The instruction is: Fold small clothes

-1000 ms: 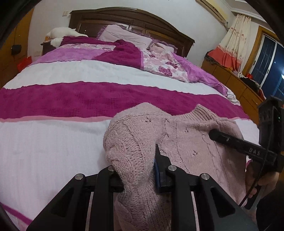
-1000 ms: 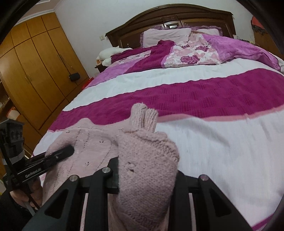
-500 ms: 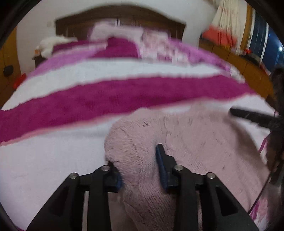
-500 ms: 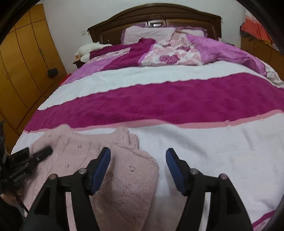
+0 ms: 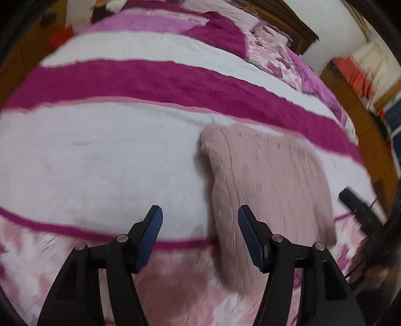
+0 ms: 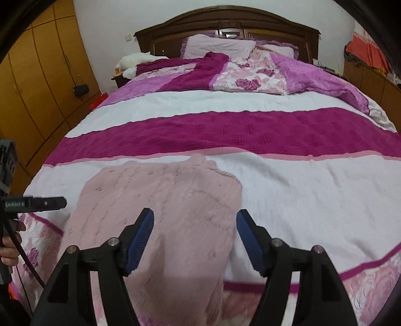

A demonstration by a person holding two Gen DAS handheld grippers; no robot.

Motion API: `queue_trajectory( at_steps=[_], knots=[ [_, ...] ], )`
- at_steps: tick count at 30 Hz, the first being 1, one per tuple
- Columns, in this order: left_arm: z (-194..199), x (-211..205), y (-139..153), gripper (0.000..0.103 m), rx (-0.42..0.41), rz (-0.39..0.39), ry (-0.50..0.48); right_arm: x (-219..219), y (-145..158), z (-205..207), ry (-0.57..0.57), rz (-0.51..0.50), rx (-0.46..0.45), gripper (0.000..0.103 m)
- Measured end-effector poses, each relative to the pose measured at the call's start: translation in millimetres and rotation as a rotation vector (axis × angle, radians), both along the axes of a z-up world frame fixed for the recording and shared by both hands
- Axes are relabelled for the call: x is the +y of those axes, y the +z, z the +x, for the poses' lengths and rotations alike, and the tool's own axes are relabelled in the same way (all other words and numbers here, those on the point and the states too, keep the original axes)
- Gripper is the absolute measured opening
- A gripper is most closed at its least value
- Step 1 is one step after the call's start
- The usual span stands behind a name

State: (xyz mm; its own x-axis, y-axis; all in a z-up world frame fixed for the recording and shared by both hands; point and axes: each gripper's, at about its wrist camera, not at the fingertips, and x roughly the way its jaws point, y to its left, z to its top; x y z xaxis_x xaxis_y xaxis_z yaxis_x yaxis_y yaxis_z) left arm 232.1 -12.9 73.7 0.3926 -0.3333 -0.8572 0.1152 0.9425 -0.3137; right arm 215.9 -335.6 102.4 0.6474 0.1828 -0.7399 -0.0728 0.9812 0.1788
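Note:
A pale pink knit sweater lies folded flat near the foot of the bed, its near end hanging over the edge. In the right wrist view my right gripper hovers open just above it, and the blue pads touch nothing. My left gripper is a little left of the sweater. Its jaws are opening, with only bedspread between them. Each gripper shows in the other's view: the left gripper at the left edge, the right gripper at the right edge.
The bed has a white and magenta striped cover, with a bunched quilt and pillows by the dark headboard. Wooden wardrobes stand to the left and a low cabinet to the right. A hand grips the left tool.
Both grippers were shut on folds of the sweater. They have let go, opened and drawn back. The sweater now lies flat and folded on the bed.

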Motion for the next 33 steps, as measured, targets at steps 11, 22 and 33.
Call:
queue_trajectory(
  at_steps=[11,22,33],
  knots=[
    [-93,-11,62,0.040,-0.132,-0.001,-0.012,16,41,-77,0.006,0.025,0.079,0.072],
    [-169,-9,92,0.040,-0.173,0.009,0.001,37,82,-162,0.016,-0.020,0.029,0.072],
    [-229,-10,88,0.040,-0.193,0.055,-0.002,60,77,-207,0.010,-0.006,0.029,0.072]
  ],
)
